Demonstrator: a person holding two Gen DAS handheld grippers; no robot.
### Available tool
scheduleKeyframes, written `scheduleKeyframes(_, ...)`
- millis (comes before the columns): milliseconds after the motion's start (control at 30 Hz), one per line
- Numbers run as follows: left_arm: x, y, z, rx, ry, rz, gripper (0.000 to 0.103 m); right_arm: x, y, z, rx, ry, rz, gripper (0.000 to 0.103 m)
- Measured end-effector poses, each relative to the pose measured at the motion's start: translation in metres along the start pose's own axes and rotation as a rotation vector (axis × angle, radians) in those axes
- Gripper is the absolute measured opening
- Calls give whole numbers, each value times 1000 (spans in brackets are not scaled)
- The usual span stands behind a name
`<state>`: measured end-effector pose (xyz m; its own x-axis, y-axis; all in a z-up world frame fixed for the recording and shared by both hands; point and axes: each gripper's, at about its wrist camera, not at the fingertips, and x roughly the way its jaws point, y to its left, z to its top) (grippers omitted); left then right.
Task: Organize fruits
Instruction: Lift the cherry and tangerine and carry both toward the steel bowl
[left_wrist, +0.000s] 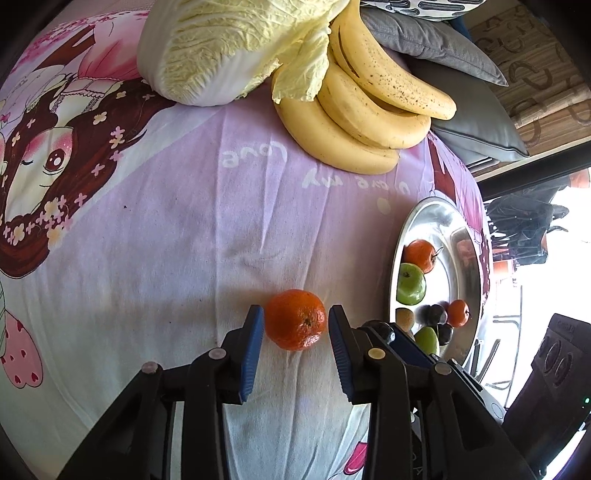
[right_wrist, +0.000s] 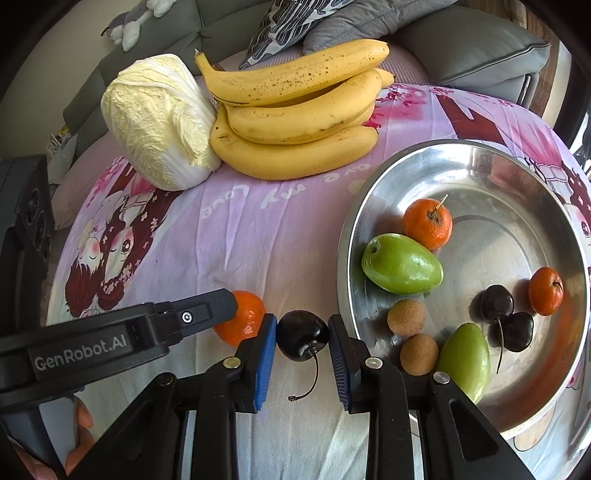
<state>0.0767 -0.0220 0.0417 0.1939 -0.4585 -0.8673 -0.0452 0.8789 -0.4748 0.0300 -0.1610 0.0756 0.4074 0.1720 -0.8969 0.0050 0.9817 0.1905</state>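
Left tongs (left_wrist: 295, 321) clasp tangerine (left_wrist: 295, 319) | right tongs (right_wrist: 302, 332) clasp cherry (right_wrist: 303, 335) | bowl (right_wrist: 369, 192) rim beside

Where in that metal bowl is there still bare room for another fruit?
The bowl is bare across its far half, beyond the stemmed orange, and in the middle. The near side is crowded: green fruits, brown fruits, cherries and a small orange.

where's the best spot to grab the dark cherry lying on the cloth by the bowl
Grip the cherry across its round body, coming from above with a pad on each side, as the right tongs do. Its thin stem trails toward the camera, so keep the pads off it.
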Motion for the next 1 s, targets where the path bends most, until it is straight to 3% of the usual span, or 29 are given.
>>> scheduleKeyframes(467,10,-6,0,52,6,49,37,0,-2,-4,-7,7,15,31)
scheduleKeyframes(1000,22,-6,4,40,38,15,42,3,-2,-4,-13,13,26,31)
